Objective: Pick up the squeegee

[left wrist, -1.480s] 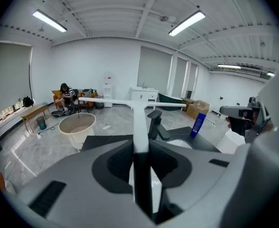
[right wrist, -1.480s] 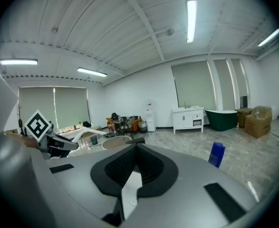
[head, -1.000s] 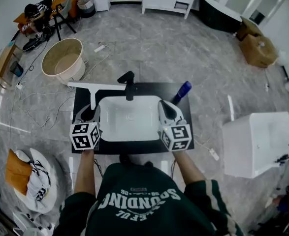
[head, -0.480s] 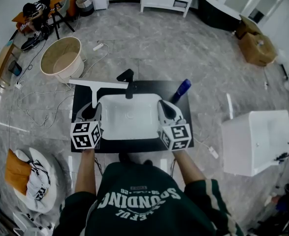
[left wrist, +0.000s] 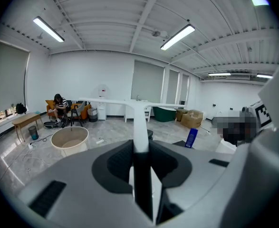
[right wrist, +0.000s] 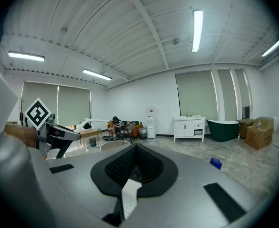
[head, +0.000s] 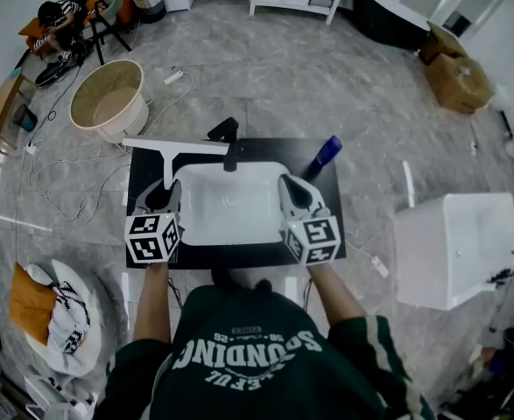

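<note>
**Item: squeegee** (head: 172, 150). White and T-shaped.

- **Place:** We find it left of centre in the head view. Its long blade runs crosswise over the top left corner of the black counter (head: 325, 234). Its handle runs down the frame into the left gripper (head: 162, 198).
- **Hold:** The left jaws are clamped on the handle's lower end. In the left gripper view the blade rides high across the middle of the frame, clear of any surface.
- **Handling:** We judge it light and stiff, probably with a softer wiping edge. The wide blade would give leverage to twist in the pads, so the handle is the place to hold it, never the blade.
- **Right gripper** (head: 296, 195): jaws together on nothing, right of the white sink (head: 186, 227).
- **Nearby:** black faucet (head: 230, 143), blue bottle (head: 327, 157), and a round tub (head: 108, 103) at upper left.
</note>
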A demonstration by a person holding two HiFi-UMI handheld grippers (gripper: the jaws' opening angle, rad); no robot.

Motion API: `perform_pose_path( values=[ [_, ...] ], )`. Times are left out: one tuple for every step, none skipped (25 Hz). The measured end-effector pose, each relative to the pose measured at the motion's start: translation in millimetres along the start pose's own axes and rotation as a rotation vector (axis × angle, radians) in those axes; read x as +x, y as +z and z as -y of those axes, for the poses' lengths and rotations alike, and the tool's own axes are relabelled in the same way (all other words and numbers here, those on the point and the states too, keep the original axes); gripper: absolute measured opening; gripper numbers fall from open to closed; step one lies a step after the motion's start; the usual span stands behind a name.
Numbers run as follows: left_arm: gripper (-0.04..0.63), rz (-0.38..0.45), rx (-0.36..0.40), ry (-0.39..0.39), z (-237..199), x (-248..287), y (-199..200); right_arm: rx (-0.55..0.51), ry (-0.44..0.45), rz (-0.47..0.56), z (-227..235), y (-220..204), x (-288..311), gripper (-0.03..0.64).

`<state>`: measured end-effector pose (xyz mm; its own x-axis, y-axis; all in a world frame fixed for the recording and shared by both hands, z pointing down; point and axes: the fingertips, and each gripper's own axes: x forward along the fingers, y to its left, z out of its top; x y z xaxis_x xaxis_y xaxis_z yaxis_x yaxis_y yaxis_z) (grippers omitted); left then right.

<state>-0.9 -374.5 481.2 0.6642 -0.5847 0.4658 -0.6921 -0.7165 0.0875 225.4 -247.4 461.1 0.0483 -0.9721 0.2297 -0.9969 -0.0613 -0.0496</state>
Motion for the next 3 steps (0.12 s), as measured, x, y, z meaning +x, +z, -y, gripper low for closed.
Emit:
perform_pose_path(
  values=[
    [0.089, -0.002, -0.001, 0.0, -0.7, 1.0, -1.1, 0.003, 0.0, -0.003, 0.0, -1.5, 1.1, 0.0],
    [0.089, -0.004, -0.001, 0.0, -1.4, 2.1, -2.2, 0.006, 0.0, -0.006, 0.0, -2.8, 2.3, 0.0],
    [0.089, -0.006, -0.002, 0.0, -2.3, 3.3, -3.3, 0.009, 0.0, -0.009, -0.1, -4.1, 3.4, 0.0]
  ],
)
